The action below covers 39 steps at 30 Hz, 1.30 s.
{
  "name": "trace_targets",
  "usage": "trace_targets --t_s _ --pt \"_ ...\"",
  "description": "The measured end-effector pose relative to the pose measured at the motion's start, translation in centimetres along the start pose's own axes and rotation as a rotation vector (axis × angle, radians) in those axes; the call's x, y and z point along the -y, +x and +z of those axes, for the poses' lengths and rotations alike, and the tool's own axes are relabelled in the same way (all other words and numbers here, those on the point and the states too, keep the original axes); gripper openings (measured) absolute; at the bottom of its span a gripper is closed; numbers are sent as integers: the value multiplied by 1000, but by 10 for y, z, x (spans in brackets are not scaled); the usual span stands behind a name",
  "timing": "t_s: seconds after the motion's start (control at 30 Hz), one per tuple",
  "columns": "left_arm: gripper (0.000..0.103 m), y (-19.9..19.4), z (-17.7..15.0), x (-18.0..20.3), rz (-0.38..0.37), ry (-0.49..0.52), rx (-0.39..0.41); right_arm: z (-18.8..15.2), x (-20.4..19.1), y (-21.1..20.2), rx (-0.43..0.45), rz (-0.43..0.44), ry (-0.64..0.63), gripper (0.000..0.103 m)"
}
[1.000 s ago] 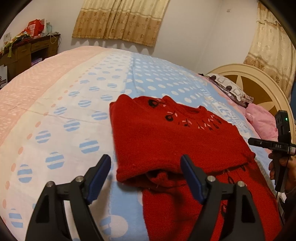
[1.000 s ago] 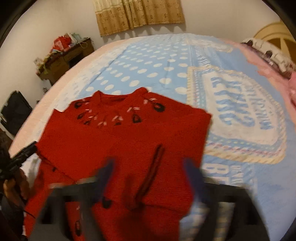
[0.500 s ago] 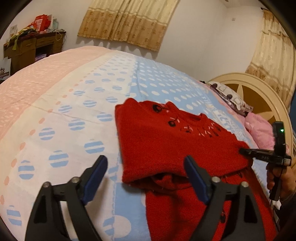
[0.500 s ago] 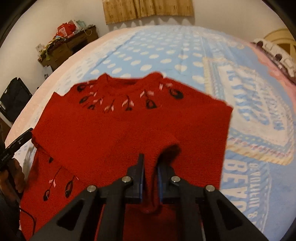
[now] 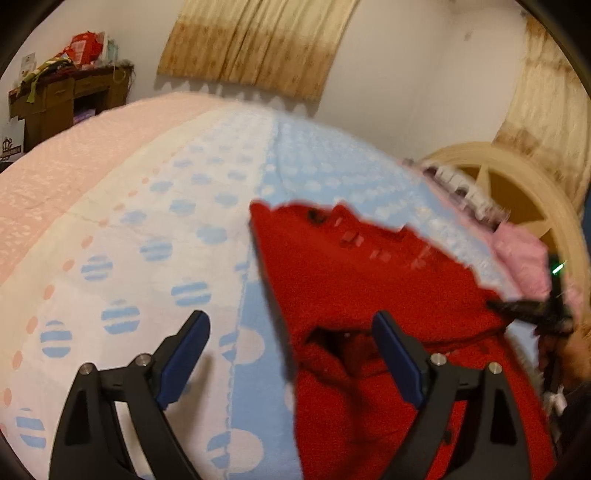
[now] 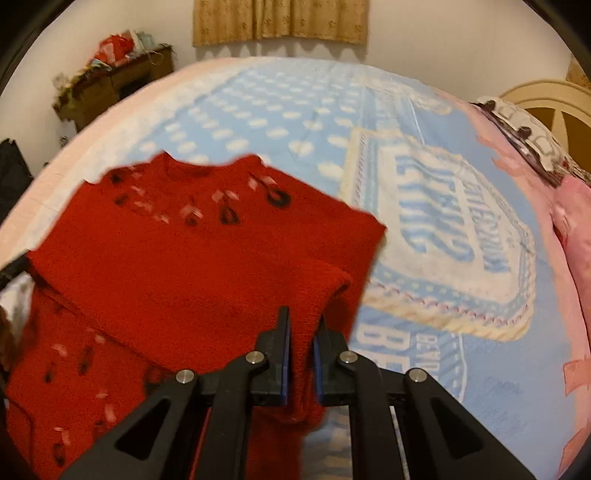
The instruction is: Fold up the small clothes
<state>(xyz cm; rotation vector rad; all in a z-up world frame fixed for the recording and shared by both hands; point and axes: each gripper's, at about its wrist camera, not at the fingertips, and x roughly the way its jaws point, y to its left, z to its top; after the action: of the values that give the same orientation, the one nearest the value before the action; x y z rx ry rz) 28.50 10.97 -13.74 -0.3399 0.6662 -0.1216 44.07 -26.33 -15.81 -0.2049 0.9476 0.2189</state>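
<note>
Jaws of right gripper [image 6: 301, 338] are being kept clamped on sweater [image 6: 177, 266] edge, newly closed; left gripper [image 5: 291, 354] is being held wide, just opened further, over bedspread [image 5: 122, 229].

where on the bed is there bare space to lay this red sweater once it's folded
Bare bedspread lies left of the red sweater, toward the pink edge. More lies beyond its neckline, toward the curtain. It is crowded on the headboard side, with pillows, and where the right gripper pinches the sweater.
</note>
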Motion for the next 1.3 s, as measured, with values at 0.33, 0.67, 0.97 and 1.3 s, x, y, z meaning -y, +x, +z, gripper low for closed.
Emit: trace_targets --t_s 0.33,0.67,0.97,1.3 --pt "92 24 23 13 176 149 -29 -2 9 -2 14 7 47 14" --pt "93 37 8 18 156 178 -97 10 -16 -28 104 15 -9 74" --pt "102 45 1 11 176 149 -190 -7 -39 1 -23 83 -70 74" --pt "102 14 -3 12 114 106 -168 -25 -38 -25 49 66 -49 74"
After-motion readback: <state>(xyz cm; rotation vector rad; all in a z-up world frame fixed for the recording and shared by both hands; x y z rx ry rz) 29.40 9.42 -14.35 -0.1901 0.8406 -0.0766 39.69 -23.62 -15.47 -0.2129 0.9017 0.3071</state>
